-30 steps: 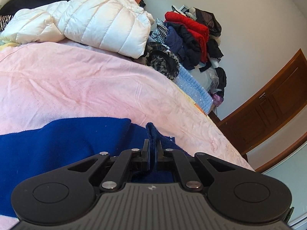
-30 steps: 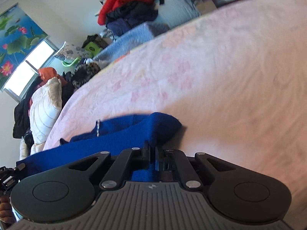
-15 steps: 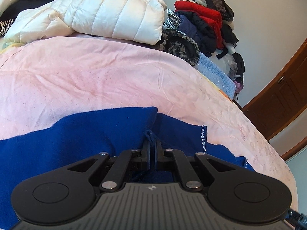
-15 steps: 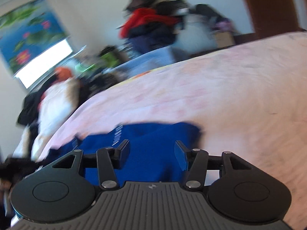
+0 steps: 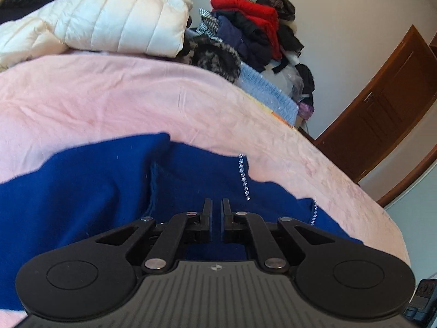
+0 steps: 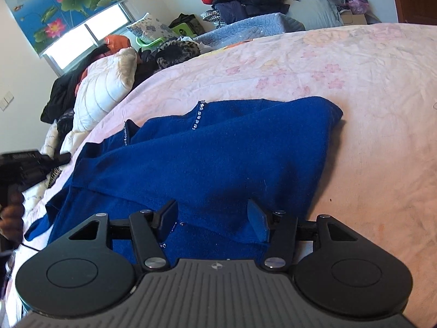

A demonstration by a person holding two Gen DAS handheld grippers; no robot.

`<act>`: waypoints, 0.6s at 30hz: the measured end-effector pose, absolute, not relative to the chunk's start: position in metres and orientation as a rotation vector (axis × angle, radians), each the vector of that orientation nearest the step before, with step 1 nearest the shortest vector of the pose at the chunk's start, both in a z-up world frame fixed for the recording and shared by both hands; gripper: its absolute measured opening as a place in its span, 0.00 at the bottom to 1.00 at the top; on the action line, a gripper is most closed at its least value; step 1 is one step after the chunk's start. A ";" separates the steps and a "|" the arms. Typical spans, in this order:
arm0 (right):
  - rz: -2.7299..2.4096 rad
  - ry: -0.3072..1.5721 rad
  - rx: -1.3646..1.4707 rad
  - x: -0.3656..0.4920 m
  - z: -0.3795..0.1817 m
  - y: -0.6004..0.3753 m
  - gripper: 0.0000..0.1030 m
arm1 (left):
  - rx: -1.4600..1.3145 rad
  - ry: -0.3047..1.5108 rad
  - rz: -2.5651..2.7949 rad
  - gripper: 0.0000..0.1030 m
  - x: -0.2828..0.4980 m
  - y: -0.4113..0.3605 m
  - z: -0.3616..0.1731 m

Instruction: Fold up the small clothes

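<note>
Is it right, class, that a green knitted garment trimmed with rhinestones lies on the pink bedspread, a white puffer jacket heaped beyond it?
Not quite: the knitted garment is deep blue, not green, as the right wrist view shows plainly. The rest stands: rhinestones trim it, it lies on the pink bedspread, and a white puffer jacket is heaped beyond it.

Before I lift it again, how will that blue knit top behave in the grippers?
Probably floppy: the blue knit top lies in soft overlapping folds on the pink bedsheet, so unsupported parts should droop. Its fuzzy surface likely grips rather than slips. The rhinestone trim might snag.
</note>
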State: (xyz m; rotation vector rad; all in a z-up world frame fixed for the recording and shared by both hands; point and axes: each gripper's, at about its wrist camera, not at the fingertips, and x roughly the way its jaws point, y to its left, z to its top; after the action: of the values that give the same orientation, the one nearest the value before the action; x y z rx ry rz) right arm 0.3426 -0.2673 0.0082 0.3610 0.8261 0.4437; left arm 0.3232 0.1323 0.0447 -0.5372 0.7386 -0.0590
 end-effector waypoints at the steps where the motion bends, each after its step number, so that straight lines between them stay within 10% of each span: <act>1: 0.445 0.821 0.376 0.342 0.007 -0.269 0.58 | -0.550 0.767 -0.043 0.05 0.327 0.131 0.033; 9: 0.445 0.801 0.430 0.338 0.003 -0.273 0.58 | -0.689 0.702 -0.007 0.07 0.287 0.153 0.026; 11: 0.436 0.799 0.402 0.337 0.005 -0.268 0.58 | -0.707 0.642 0.010 0.18 0.259 0.175 0.042; 14: 0.423 0.795 0.362 0.336 0.007 -0.262 0.60 | -0.791 0.541 0.131 0.70 0.215 0.232 0.060; 18: 0.368 0.817 0.327 0.335 0.017 -0.251 0.66 | -1.065 0.407 0.228 0.75 0.161 0.310 0.054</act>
State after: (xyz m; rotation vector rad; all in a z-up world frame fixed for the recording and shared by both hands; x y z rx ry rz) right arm 0.3347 -0.2511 0.0174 0.3271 0.8170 0.3678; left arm 0.1605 0.3099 0.0541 -1.0652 0.4073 0.2275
